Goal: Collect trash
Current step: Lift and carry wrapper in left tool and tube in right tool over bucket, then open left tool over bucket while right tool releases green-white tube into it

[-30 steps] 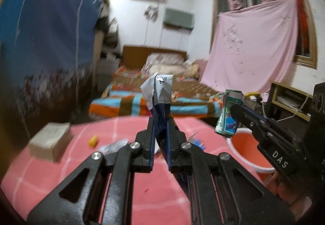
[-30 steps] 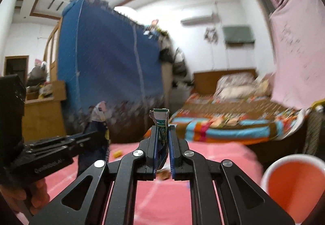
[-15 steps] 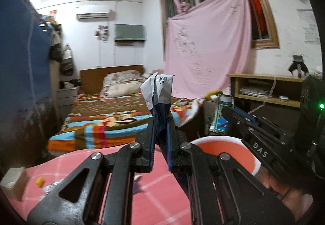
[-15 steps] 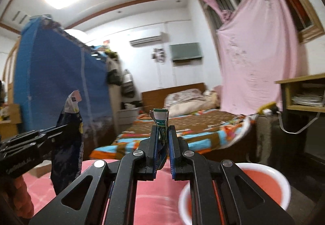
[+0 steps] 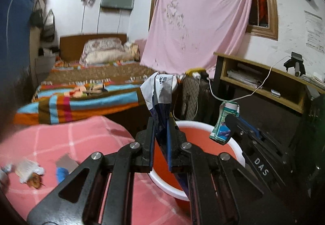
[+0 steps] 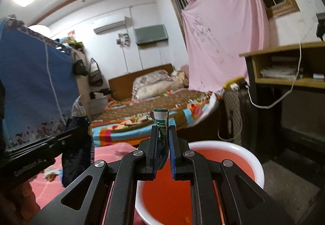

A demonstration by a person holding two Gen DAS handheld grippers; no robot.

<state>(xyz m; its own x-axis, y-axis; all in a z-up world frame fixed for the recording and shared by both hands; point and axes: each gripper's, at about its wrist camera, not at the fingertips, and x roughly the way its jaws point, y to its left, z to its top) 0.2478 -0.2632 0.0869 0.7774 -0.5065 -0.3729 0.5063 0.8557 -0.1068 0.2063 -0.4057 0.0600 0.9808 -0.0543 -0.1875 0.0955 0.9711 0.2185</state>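
My left gripper (image 5: 160,123) is shut on a dark blue and white snack wrapper (image 5: 159,93), held upright over the near rim of the orange basin with a white rim (image 5: 203,123). My right gripper (image 6: 163,133) is shut on a small green carton (image 6: 161,119), with a little slack at the right pad, above the basin (image 6: 223,145). In the left wrist view the right gripper (image 5: 227,123) holds the carton (image 5: 224,123) over the basin. In the right wrist view the left gripper (image 6: 85,129) and wrapper (image 6: 77,143) are at the left.
A pink checked tablecloth (image 5: 71,137) still carries scraps: a white wrapper with orange bits (image 5: 28,172) and a blue and grey piece (image 5: 64,168). A bed (image 5: 91,87) lies behind. A wooden desk with shelf (image 5: 264,82) stands at the right.
Both grippers have swung right from over the table to above the basin, still holding their trash. The right jaws have eased slightly around the carton.
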